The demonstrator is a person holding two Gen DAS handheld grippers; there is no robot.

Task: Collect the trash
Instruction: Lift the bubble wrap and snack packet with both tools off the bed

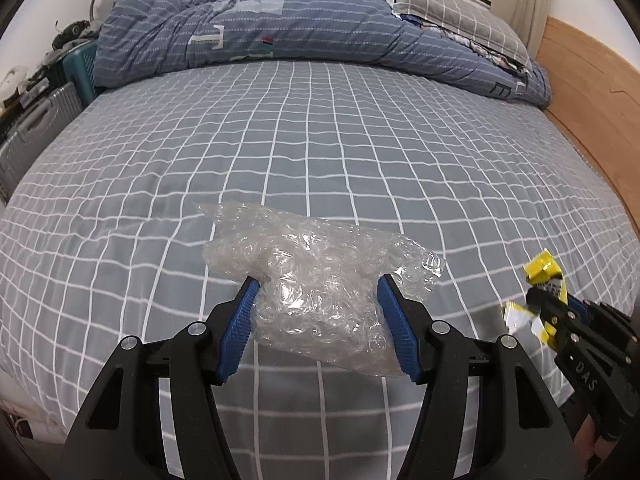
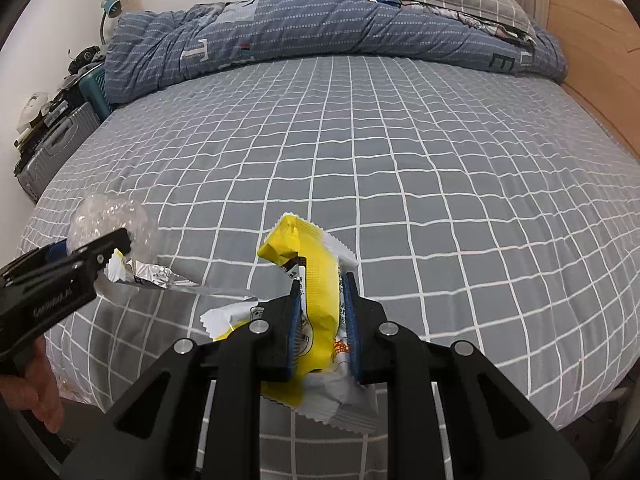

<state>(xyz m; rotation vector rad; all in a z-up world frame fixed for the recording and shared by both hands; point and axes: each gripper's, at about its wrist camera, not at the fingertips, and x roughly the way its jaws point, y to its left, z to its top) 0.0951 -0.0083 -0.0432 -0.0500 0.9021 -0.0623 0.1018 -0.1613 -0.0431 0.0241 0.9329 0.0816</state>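
My left gripper (image 1: 319, 284) is shut on a crumpled wad of clear bubble wrap (image 1: 320, 252), which bulges out past both blue pads above the grey checked bed sheet (image 1: 320, 140). The right wrist view shows that gripper (image 2: 120, 240) at the left edge with the bubble wrap (image 2: 108, 216). My right gripper (image 2: 322, 282) is shut on a yellow and white snack wrapper (image 2: 304, 248). A silver-lined torn strip (image 2: 160, 280) reaches left from it. In the left wrist view the right gripper (image 1: 538, 300) and the yellow wrapper (image 1: 544, 268) appear at the far right.
A rumpled blue quilt (image 1: 260, 40) and a grey checked pillow (image 1: 452, 4) lie along the far side of the bed. A wooden bed frame (image 1: 592, 100) runs down the right. Suitcases (image 1: 36, 132) stand left of the bed. A person's hand (image 2: 44, 392) holds the left gripper.
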